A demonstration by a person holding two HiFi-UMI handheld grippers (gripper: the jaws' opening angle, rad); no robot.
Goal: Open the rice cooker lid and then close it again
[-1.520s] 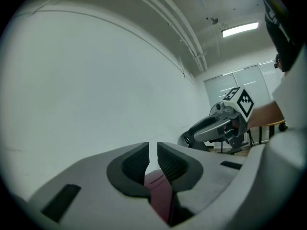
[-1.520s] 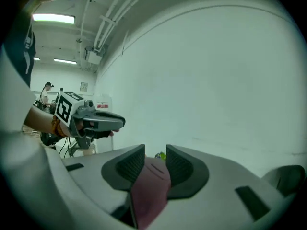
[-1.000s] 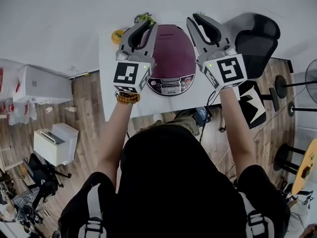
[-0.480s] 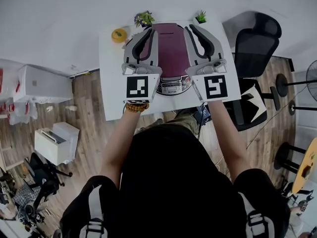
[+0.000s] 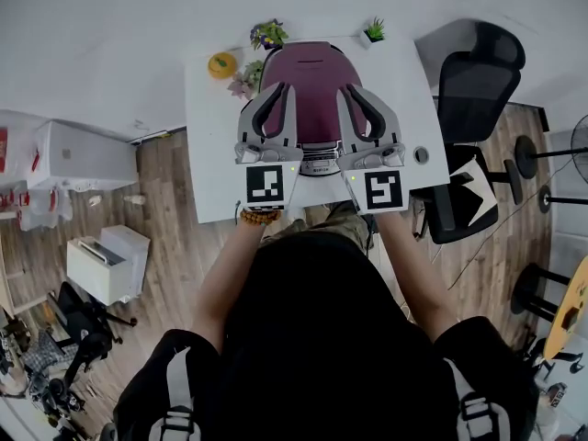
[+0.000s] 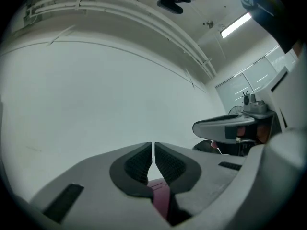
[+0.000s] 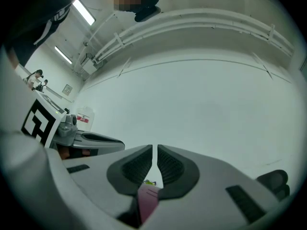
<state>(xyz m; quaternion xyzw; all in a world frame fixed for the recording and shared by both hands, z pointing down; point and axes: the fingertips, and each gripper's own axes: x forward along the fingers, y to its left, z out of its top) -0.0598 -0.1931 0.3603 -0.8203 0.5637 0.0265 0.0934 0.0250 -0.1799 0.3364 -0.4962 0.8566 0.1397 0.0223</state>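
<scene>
Rice cooker (image 5: 314, 62) sitting on white table (image 5: 207, 154), toward the far edge. Maroon lid (image 5: 315, 108) lying down flat, glossy; silver control panel (image 5: 318, 165) facing 6 o'clock. In both gripper views the lid is showing as a maroon sliver just below the pads, not between them. Left gripper (image 5: 280, 88) reaching over the lid's 9 o'clock side, right gripper (image 5: 348, 90) over its 3 o'clock side; whether they are touching it cannot be told. Both pairs of jaws have just been closing and are standing almost together, only a hairline slit left, gripping nothing. Potted plant (image 5: 267, 34) standing at the cooker's 11 o'clock.
</scene>
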